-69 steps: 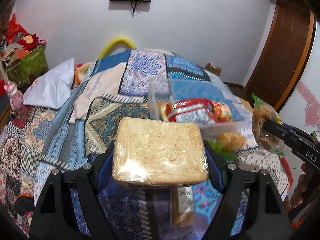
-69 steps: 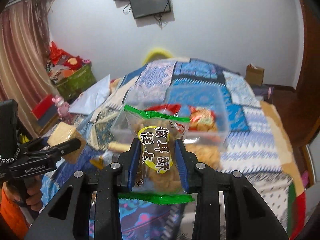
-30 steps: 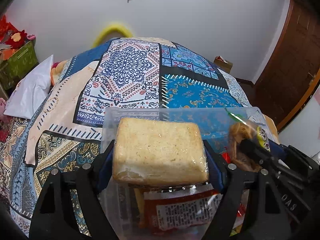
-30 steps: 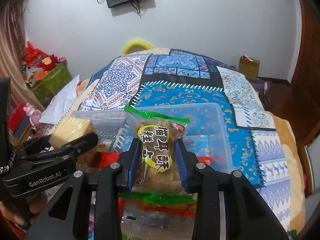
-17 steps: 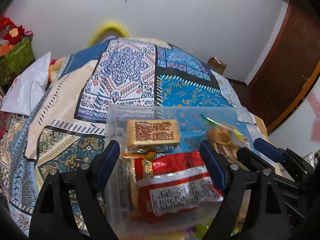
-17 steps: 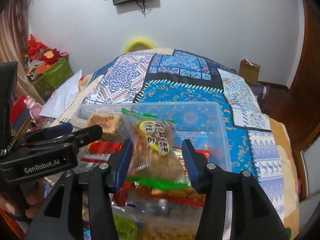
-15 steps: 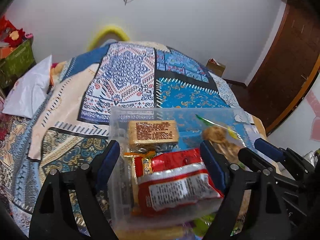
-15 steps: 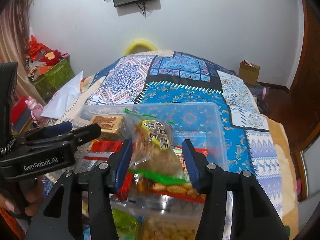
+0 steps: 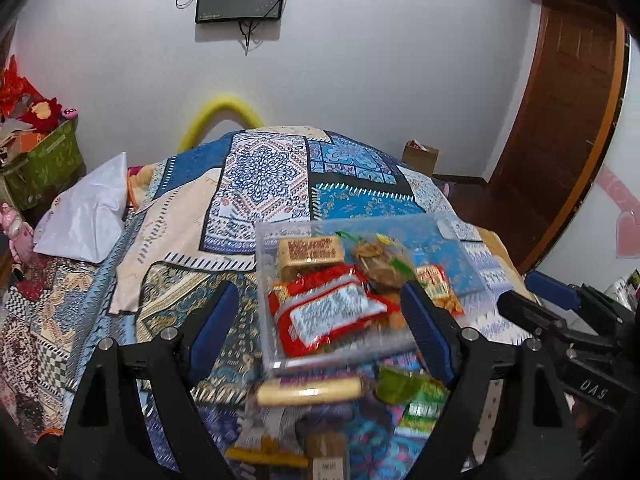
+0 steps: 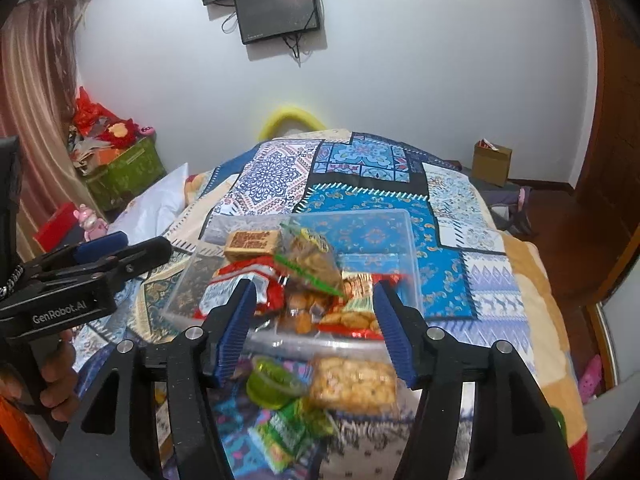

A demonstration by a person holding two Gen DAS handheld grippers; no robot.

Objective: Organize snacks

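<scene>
In the left wrist view the left gripper (image 9: 316, 316) hangs spread wide and empty over the clear bin (image 9: 460, 258) holding the wrapped toast (image 9: 310, 252), while the right wrist view shows the right gripper (image 10: 312, 316) likewise agape, the cracker bag (image 10: 310, 258) lying in the bin (image 10: 408, 248) on the quilt (image 10: 492, 280).

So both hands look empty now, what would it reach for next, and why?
Probably the right gripper should dip toward the wrapped cracker pack lying on the quilt just outside the clear bin. Both grippers stand open and empty, with the left gripper off to the side, the bin already holds several snacks, and this pack sits nearly between the right fingers.
</scene>
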